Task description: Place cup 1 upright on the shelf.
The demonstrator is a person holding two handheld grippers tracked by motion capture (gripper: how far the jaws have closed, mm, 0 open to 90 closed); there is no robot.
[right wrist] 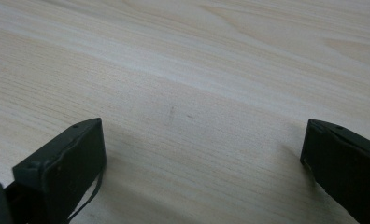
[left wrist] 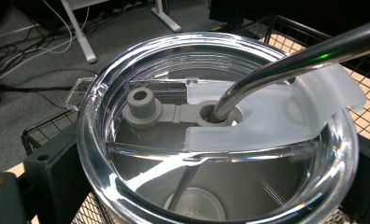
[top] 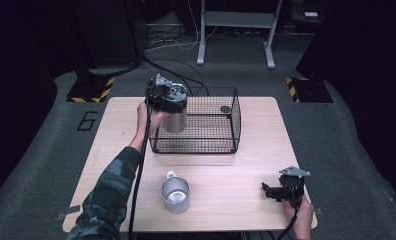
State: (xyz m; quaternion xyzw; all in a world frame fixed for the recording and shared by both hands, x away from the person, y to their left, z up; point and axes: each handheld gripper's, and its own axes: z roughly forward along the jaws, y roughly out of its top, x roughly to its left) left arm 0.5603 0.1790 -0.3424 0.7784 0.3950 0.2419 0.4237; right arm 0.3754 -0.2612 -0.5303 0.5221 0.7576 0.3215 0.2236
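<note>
One tumbler (top: 176,119), one mug (top: 176,194), one basket (top: 221,142)

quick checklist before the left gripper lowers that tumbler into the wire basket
1. Grip on the tumbler: the left gripper has a jaw at each side of it below the clear lid. Ok.
2. Tumbler over the wire basket: it hangs at the basket's left wall; whether it is fully inside the rim, cannot tell.
3. Metal straw seated through the lid hole: ok.
4. Landing spot: the basket holds a small dark round thing in the far right corner, well away from the tumbler. Ok.
5. Right gripper out of the way: open, low over the table near its right front corner. Ok.
6. Metal mug away from the basket: ok.
</note>
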